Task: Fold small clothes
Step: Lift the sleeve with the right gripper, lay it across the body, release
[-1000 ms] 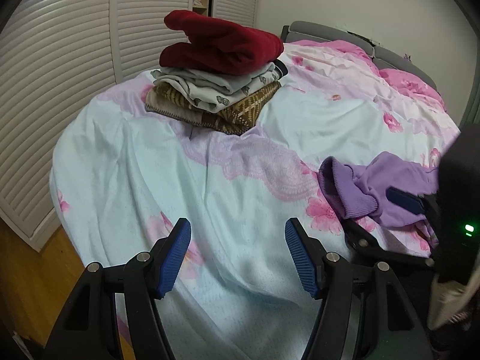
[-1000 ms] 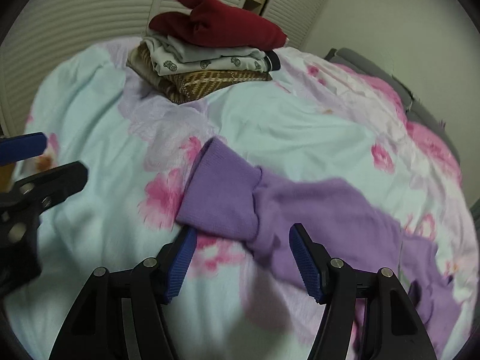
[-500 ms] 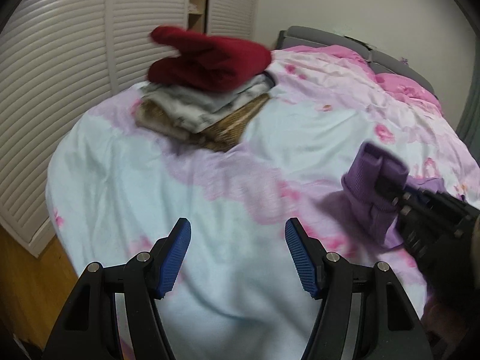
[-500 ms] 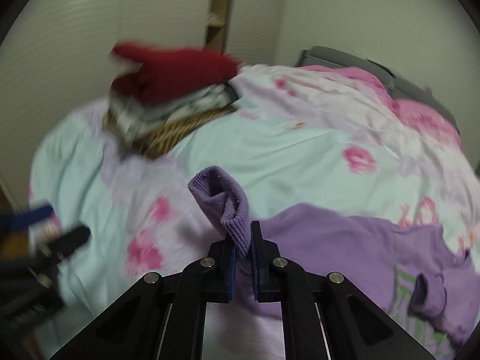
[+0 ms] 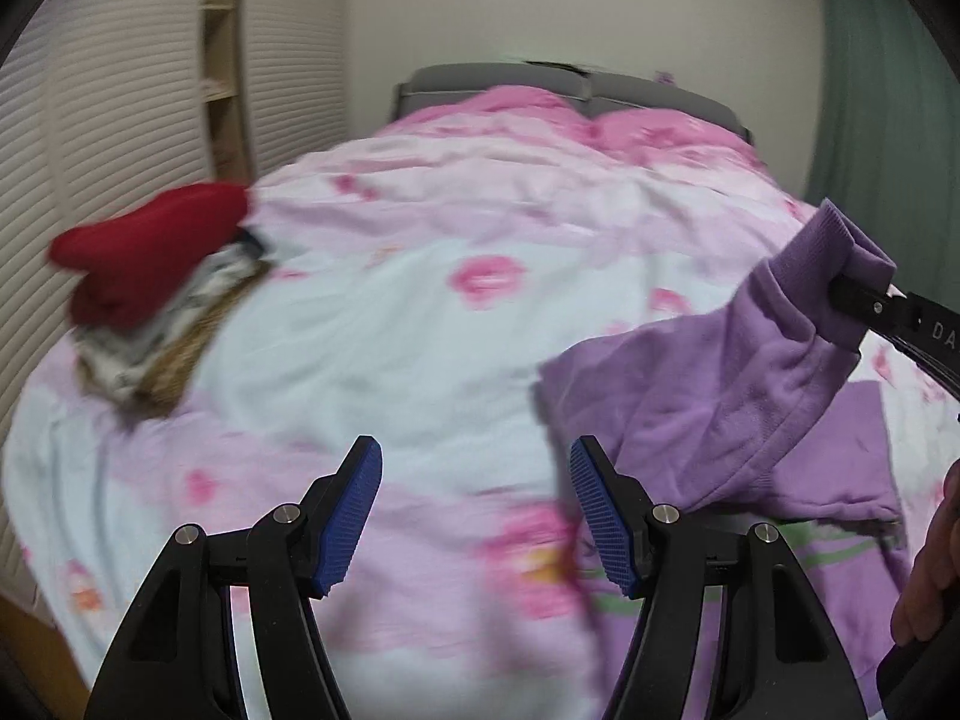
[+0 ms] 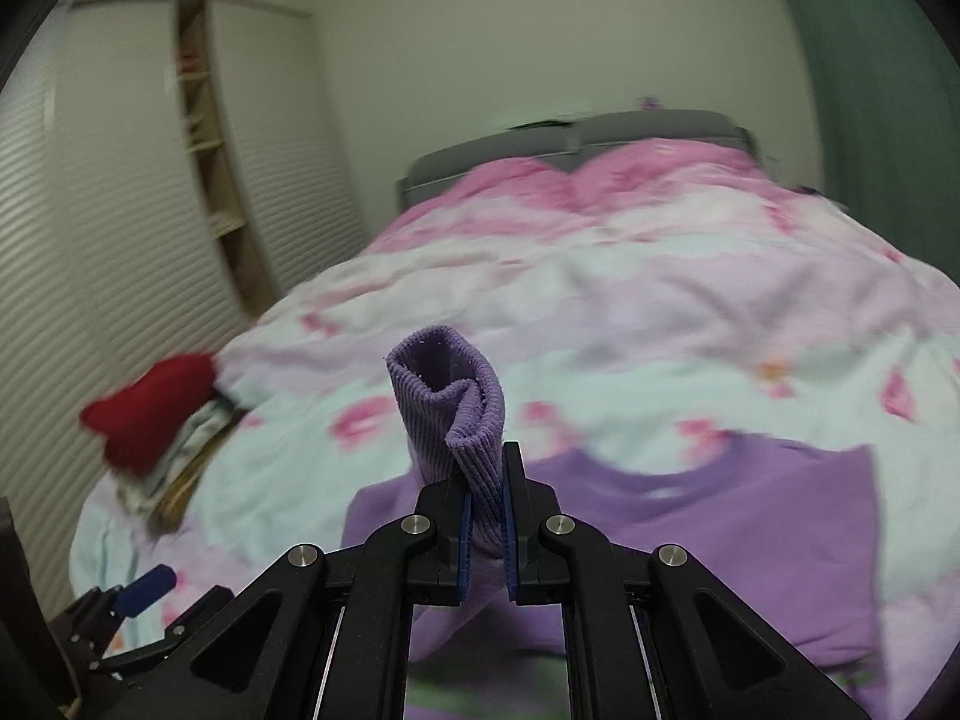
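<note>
A purple long-sleeved top point(image 6: 750, 516) lies spread on the floral bedcover point(image 6: 600, 312). My right gripper point(image 6: 483, 522) is shut on the ribbed cuff point(image 6: 447, 396) of its sleeve, which stands up out of the jaws. In the left wrist view that sleeve point(image 5: 738, 384) stretches up to the right, off the bed, to the right gripper's black tip point(image 5: 837, 294). My left gripper point(image 5: 474, 516) hangs open above the bedcover point(image 5: 390, 330), with nothing between its blue pads; the sleeve lies just to its right.
A stack of folded clothes point(image 5: 150, 306) topped by a red garment point(image 5: 144, 252) sits at the bed's left side. Louvred wardrobe doors point(image 6: 90, 276) and an open shelf stand left. A grey headboard point(image 6: 570, 144) and green curtain point(image 6: 870, 72) are behind. A hand point(image 5: 930, 564) shows at the right edge.
My right gripper closed on the purple sleeve's cuff and lifted it, pulling the sleeve up and to the right. Both views swung toward the headboard, so the folded stack slid left.
</note>
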A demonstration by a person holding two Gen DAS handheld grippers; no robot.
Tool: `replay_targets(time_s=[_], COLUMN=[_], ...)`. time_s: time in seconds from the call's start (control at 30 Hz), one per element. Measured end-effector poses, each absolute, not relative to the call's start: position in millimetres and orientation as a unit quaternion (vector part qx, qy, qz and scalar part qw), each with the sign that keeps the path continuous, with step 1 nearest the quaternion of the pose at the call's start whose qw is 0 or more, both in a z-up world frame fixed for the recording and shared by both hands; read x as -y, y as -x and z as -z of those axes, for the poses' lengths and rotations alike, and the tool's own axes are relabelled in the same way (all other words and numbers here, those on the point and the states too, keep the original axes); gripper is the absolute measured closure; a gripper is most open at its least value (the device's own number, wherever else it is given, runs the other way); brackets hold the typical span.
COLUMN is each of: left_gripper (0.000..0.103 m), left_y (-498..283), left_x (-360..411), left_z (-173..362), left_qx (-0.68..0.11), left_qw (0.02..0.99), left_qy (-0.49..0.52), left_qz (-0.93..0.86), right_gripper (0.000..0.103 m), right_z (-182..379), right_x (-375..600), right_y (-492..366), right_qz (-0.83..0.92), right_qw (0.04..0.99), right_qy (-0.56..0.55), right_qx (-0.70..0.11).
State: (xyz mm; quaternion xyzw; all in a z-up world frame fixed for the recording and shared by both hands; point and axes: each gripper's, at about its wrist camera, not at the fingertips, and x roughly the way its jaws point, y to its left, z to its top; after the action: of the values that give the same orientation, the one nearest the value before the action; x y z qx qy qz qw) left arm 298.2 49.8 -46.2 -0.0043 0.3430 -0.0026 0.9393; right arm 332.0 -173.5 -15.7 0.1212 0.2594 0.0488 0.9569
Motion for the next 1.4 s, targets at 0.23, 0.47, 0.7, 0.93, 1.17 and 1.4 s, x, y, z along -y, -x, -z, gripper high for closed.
replay_targets(time_s=[0.23,0.47,0.7,0.93,1.17,1.4], left_gripper=[0.038,0.038,0.038,0.038,0.038,0.038], left_y=[-318.7,-320.4,-329.9,-336.7,-340.9,-350.1], left_x=[47.3,84.0,83.7,83.4,82.8,87.5], left_z=[72.3,96.7,105.9,98.4,100.7,110.4], left_qx=[-0.364,-0.381,-0.389,-0.38,-0.384,-0.39], left_qw=[0.928,0.919,0.916,0.921,0.919,0.916], left_qy=[-0.044,-0.075,-0.074,-0.069,-0.071,-0.072], left_qz=[0.058,0.068,0.059,0.056,0.053,0.055], right_gripper=[0.095,0.089,0.069,0.068,0.098,0.099], right_z=[72.0,123.5,120.6,98.9,110.0,107.3], right_x=[275.8,309.3,334.8,331.7,326.5,349.0], right_y=[-322.0,-309.8,-290.9,-321.1,-341.1,-329.2], right_qz=[0.011,0.017,0.057,-0.011,-0.068,-0.022], right_qw=[0.934,0.907,0.911,0.918,0.903,0.91], right_qy=[-0.203,-0.253,-0.231,-0.174,-0.153,-0.155], right_qx=[-0.294,-0.336,-0.336,-0.357,-0.396,-0.383])
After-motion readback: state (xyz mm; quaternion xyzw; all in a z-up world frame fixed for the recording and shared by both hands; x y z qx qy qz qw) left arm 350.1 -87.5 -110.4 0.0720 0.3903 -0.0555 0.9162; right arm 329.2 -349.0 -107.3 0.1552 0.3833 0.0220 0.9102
